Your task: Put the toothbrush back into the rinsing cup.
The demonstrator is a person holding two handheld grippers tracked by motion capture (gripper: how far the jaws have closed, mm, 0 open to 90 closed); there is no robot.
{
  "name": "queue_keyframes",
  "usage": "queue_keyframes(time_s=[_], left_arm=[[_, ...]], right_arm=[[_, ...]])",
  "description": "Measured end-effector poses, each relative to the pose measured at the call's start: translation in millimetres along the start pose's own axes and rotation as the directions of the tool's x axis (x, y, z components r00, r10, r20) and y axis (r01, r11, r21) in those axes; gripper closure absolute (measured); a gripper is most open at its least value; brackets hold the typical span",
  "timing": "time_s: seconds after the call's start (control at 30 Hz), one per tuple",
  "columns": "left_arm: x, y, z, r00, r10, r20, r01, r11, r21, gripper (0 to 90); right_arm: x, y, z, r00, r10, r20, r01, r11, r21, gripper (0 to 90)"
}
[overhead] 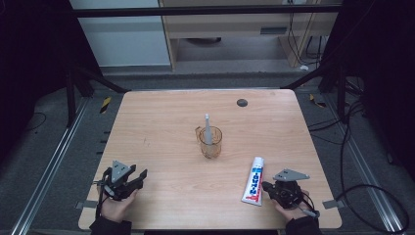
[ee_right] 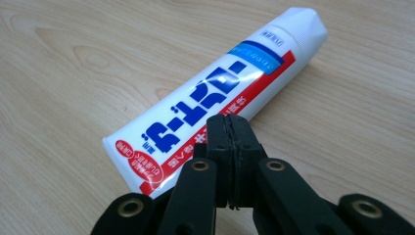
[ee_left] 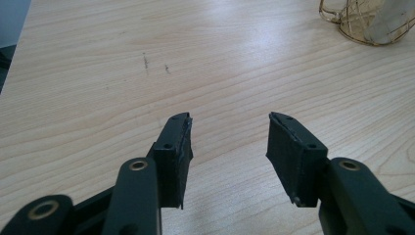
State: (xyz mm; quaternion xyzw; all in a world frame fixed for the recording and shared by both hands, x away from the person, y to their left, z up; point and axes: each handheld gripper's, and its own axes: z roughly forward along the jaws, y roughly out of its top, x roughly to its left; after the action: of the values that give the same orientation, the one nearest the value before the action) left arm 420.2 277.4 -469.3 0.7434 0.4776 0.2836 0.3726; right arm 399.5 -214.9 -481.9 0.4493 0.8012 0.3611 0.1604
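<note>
High view, left tool (overhead: 139,177) spread wide over the bare surface (overhead: 161,142), right tool (overhead: 265,186) beside toothpaste tube (overhead: 253,181), amber cup (overhead: 211,142) mid-surface, left gripper view, jaws parted and empty, right gripper view, jaws pressed together, gripping nothing, blue Japanese lettering, unreadable.

Light wood-grain table (overhead: 161,127), pale tan with fine darker streaks; small dark round spot (overhead: 242,102) near far edge. Translucent amber cup (overhead: 211,142) holding a white-grey toothbrush (overhead: 207,129). White toothpaste tube (ee_right: 215,93) with blue lettering, red band along one side, light blue stripe near the white cap end. Black left gripper (ee_left: 230,142) and black right gripper (ee_right: 230,128), brass-coloured rivets, grey top plates.
</note>
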Motion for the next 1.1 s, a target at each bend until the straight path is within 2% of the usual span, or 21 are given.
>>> queue_keyframes(time_s=[0.17, 0.37, 0.53, 0.63, 1.1], left_arm=[[-1.0, -0.7, 2.0, 0.9999, 0.009, 0.005, -0.009, 0.9999, 0.010, 52.3], [-0.2, -0.6, 2.8, 1.0000, 0.007, 0.004, -0.008, 1.0000, 0.005, 52.1], [2.7, -1.2, 4.8, 1.0000, -0.008, 0.000, 0.008, 0.9999, 0.010, 51.6], [0.8, -1.1, 5.8, 1.0000, 0.001, 0.004, -0.001, 0.9999, 0.015, 51.4], [1.2, -0.9, 8.3, 1.0000, 0.008, -0.003, -0.008, 0.9998, 0.020, 51.0]], right_arm=[[3.3, -2.1, 4.4, 0.9998, -0.015, -0.009, 0.016, 1.000, 0.027, 89.8], [7.3, -1.3, 6.2, 0.9987, -0.011, -0.050, 0.012, 1.000, 0.022, 89.9], [13.5, 2.5, 12.0, 0.9975, -0.029, -0.065, 0.030, 0.999, 0.020, 89.8], [13.6, 5.2, 16.9, 0.9964, -0.022, -0.082, 0.023, 1.000, 0.010, 89.5], [22.7, 17.9, 34.5, 0.9954, -0.054, -0.078, 0.054, 0.999, -0.002, 89.3]])
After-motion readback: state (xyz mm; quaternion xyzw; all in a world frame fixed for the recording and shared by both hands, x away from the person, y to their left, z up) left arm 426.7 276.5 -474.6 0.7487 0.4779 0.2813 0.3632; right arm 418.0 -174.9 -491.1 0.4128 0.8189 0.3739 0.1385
